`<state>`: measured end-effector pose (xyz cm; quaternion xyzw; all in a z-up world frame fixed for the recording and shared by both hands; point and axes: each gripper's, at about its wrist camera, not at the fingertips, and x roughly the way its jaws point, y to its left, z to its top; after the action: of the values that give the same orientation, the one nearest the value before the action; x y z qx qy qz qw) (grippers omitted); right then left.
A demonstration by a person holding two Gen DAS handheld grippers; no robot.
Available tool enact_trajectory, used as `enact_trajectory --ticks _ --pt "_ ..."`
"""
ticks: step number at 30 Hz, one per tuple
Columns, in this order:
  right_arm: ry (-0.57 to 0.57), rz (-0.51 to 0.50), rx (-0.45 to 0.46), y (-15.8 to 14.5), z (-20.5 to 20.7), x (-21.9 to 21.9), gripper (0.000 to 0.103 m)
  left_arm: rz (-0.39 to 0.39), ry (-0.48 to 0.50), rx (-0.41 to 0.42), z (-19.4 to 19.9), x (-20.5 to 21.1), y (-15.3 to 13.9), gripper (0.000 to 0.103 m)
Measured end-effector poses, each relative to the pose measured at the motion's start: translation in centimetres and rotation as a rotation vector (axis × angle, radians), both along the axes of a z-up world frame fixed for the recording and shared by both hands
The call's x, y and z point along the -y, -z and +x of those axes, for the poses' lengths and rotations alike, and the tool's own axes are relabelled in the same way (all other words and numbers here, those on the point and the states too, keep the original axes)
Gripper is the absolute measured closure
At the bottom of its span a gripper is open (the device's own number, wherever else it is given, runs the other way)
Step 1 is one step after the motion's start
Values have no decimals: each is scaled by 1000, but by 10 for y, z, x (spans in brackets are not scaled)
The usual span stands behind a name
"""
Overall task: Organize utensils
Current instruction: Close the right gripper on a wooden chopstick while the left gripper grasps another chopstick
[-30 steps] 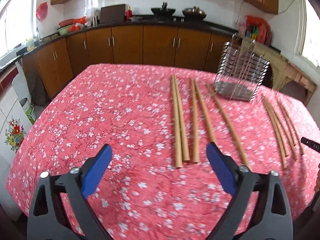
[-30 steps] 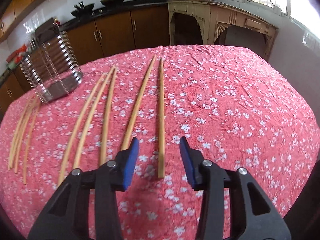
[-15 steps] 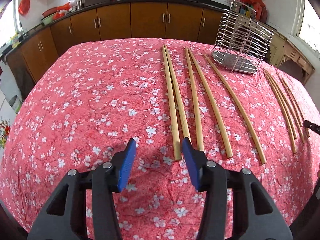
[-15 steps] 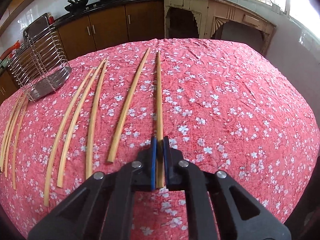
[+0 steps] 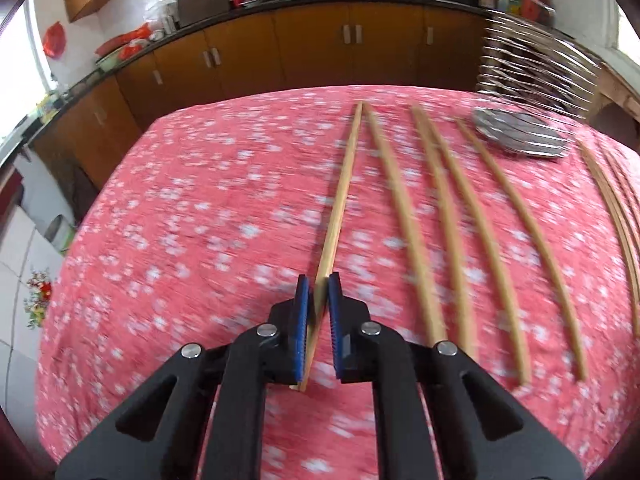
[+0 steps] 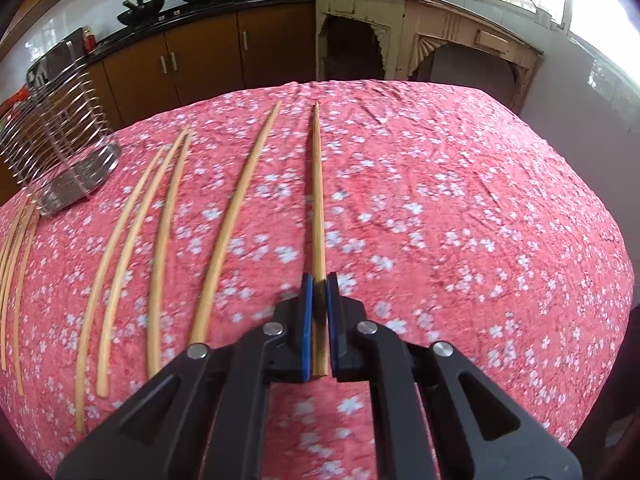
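Two grippers — left gripper (image 5: 318,292), right gripper (image 6: 319,289) — each clenched on one chopstick; rack base clearer right.

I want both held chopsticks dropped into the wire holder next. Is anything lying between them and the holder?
Other chopsticks lie on the tablecloth between the right gripper's chopstick and the wire holder; more lie between the left gripper's chopstick and it. All lie flat; nothing visible blocks a lifted path.

The left tool (image 5: 318,296) has just closed its blue pads on the near end of a chopstick (image 5: 342,200). More chopsticks (image 5: 452,216) lie to its right on the pink flowered tabletop (image 5: 200,208), near a wire rack (image 5: 528,92).
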<state>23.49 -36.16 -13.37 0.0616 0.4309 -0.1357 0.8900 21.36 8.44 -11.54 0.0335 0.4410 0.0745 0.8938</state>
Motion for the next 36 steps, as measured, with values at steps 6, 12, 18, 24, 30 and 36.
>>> enact_trajectory --ticks 6,12,18,24,30,36 --pt "11 6 5 2 -1 10 95 -27 -10 14 -4 -23 1 93" --pt "5 26 7 1 -9 11 88 -51 29 20 -22 -19 2 89" --pt "-5 20 3 2 -18 6 84 -49 31 26 -31 -18 2 82" --pt "-10 -12 24 3 -17 2 92 -71 24 28 -29 -18 3 83" --pt "-9 -48 15 2 1 5 95 -56 36 26 -22 -19 1 93" --pt "-2 -12 23 3 1 13 95 -54 38 26 -19 -16 2 94"
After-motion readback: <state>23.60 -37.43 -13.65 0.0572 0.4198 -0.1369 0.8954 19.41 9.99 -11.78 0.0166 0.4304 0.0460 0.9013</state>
